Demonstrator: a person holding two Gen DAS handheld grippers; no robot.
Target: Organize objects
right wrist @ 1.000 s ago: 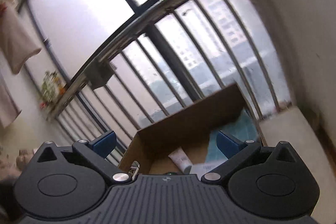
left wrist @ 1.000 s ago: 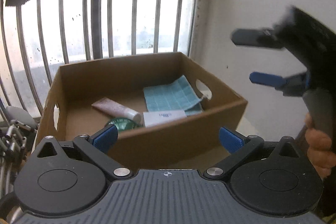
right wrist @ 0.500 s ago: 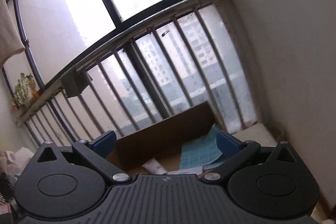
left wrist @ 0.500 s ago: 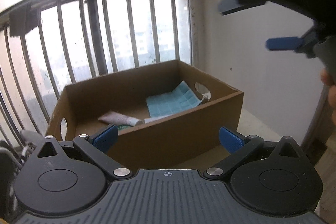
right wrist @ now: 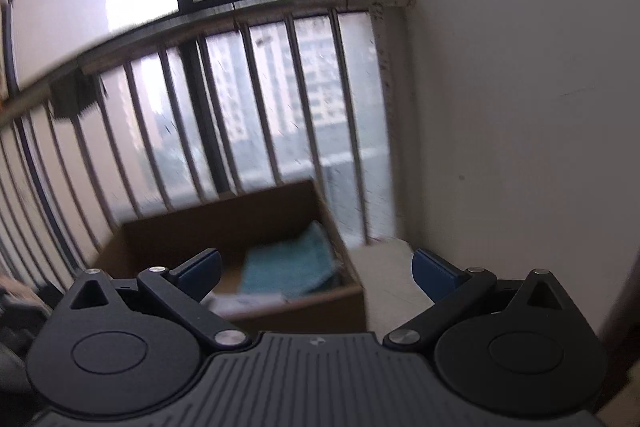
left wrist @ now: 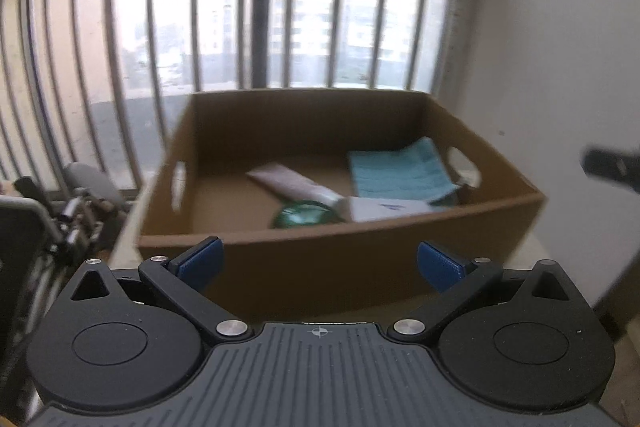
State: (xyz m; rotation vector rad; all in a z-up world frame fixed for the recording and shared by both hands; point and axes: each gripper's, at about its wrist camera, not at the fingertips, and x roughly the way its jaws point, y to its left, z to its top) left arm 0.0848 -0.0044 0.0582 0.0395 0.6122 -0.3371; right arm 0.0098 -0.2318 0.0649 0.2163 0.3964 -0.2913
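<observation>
Both grippers are spread wide and hold nothing: the left gripper (left wrist: 318,263) faces the near wall of a cardboard box (left wrist: 360,259), the right gripper (right wrist: 316,269) hangs above it. Inside the box lie a white tube (left wrist: 292,183), a teal cloth (left wrist: 400,173), a white packet (left wrist: 384,207) and a green lid (left wrist: 302,214). Window bars (left wrist: 200,27) stand behind.

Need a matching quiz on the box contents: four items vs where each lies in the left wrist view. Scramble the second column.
Items:
1. teal cloth
2. white tube
3. green round item
4. white flat box

Places in the cardboard box:
A. middle of the floor, lying diagonally
B. near wall, left of the white flat box
C. right side, by the handle cutout
D. near wall, in front of the cloth

Pairs: 1-C, 2-A, 3-B, 4-D
</observation>
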